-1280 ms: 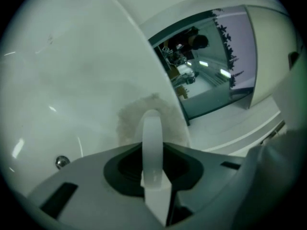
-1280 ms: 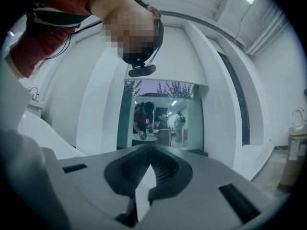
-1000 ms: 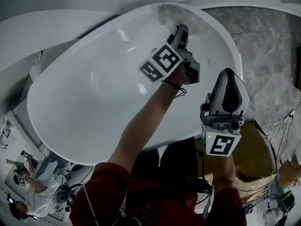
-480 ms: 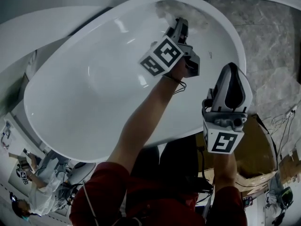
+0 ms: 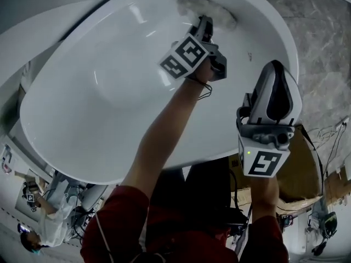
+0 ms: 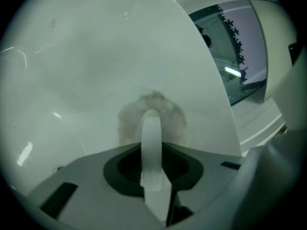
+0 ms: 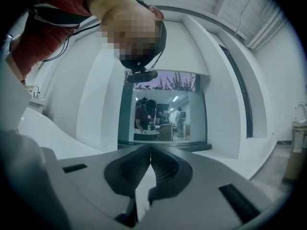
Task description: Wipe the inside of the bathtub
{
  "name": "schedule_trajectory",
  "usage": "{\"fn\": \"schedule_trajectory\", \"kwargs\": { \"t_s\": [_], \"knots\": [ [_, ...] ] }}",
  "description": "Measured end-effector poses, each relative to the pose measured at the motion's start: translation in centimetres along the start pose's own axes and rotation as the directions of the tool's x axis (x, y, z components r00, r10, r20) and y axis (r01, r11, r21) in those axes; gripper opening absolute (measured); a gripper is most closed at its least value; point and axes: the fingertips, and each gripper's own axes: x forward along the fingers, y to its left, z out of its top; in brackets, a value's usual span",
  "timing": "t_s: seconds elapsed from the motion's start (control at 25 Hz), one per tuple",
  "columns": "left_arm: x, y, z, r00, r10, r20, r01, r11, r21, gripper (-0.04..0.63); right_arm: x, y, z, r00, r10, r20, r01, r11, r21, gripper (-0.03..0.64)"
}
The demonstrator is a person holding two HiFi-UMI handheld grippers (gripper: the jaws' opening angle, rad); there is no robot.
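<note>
Person reaching into a white bathtub [image 5: 93, 97] with two hand-held grippers.
The left gripper [image 5: 204, 25] pinches a fuzzy pale cloth [image 5: 215, 8] against the tub's far inner wall, partly hiding it. The right gripper [image 5: 276, 70] hangs outside the rim, jaws pressed together on nothing.

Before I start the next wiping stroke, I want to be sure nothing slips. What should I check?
1. Grip on the wiper: the left gripper is shut on the fluffy white cloth. Ok.
2. Contact: the cloth appears to lie against the inner wall at the far end of the bathtub. Ok.
3. Other gripper out of the way: the right gripper is shut, empty and held outside the tub. Ok.
4. Path ahead: only bare white wall shows around the cloth. Ok.
5. Dirt left to wipe: the glossy surface hides it. Cannot tell.
</note>
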Motion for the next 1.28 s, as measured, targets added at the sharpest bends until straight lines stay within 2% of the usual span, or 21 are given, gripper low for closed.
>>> {"fn": "schedule_trajectory", "kwargs": {
  "t_s": [0.24,0.48,0.6,0.88,1.12,1.28],
  "knots": [
    [1.6,4.9,-1.5,0.996,0.079,-0.037,-0.078,0.997,0.026,0.092,0.1,-0.2,-2.5,0.999,0.0,-0.032,0.0,1.0,0.001,0.012],
    [3.2,10.1,-2.9,0.983,0.169,-0.077,-0.164,0.984,0.072,0.089,0.4,-0.1,-4.5,0.998,0.009,-0.057,-0.009,1.0,0.011,0.012],
    [3.8,12.1,-3.6,0.97,0.221,-0.101,-0.211,0.973,0.099,0.087,0.4,-0.2,-5.1,0.998,0.016,-0.061,-0.016,1.0,0.015,0.012],
    [5.5,17.7,-4.8,0.927,0.344,-0.152,-0.331,0.938,0.105,0.087,0.8,-0.3,-6.6,0.997,0.021,-0.074,-0.019,0.999,0.026,0.012],
    [5.8,19.8,-5.2,0.907,0.386,-0.169,-0.374,0.922,0.1,0.087,0.0,-0.7,-7.9,0.995,0.006,-0.099,-0.003,0.999,0.035,0.012],
    [5.8,19.9,-5.1,0.903,0.393,-0.172,-0.381,0.919,0.102,0.087,-0.2,-0.6,-8.0,0.994,0.008,-0.105,-0.004,0.999,0.045,0.012]
  ]
}}
